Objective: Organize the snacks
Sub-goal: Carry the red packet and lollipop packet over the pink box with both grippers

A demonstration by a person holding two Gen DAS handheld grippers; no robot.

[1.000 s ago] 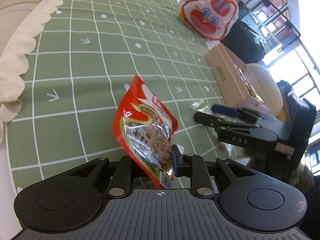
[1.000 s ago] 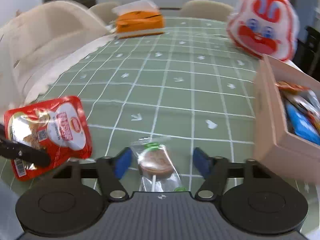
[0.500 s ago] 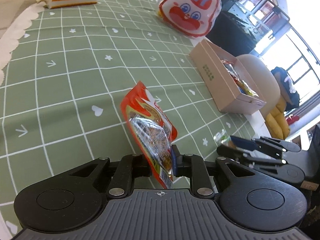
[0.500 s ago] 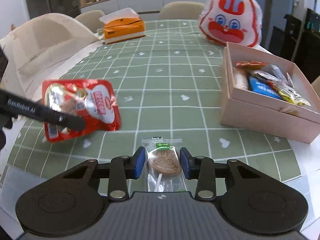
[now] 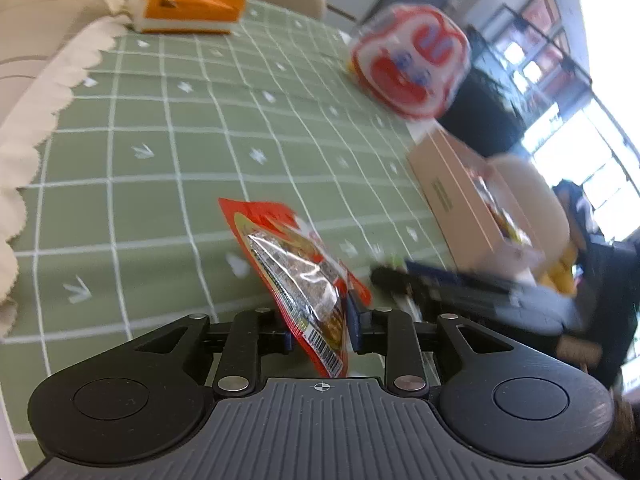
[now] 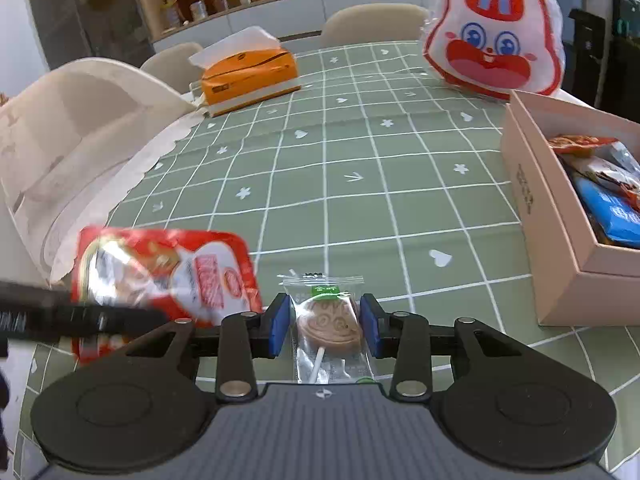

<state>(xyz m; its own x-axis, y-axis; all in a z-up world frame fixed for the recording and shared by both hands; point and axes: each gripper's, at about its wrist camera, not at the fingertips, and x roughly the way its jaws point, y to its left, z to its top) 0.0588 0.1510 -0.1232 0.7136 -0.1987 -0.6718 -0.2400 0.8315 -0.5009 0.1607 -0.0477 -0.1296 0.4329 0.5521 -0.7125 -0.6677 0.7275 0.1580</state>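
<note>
1. Right gripper (image 6: pixel 324 326): pads pinch a wrapped lollipop (image 6: pixel 330 326), a flat brown disc on a white stick in clear crinkly film, held above the tablecloth (image 6: pixel 360 184).
2. Left gripper (image 5: pixel 320 330): jaws opening, with a glossy red foil snack packet (image 5: pixel 298 276) upright between them.
3. Judged step: carrying both snacks. The next move calls for reaching the open pink cardboard box (image 6: pixel 560 248), right of centre, partly filled.

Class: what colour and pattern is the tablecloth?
Green tablecloth with a white grid and small white symbols; clearest in the right wrist view.
</note>
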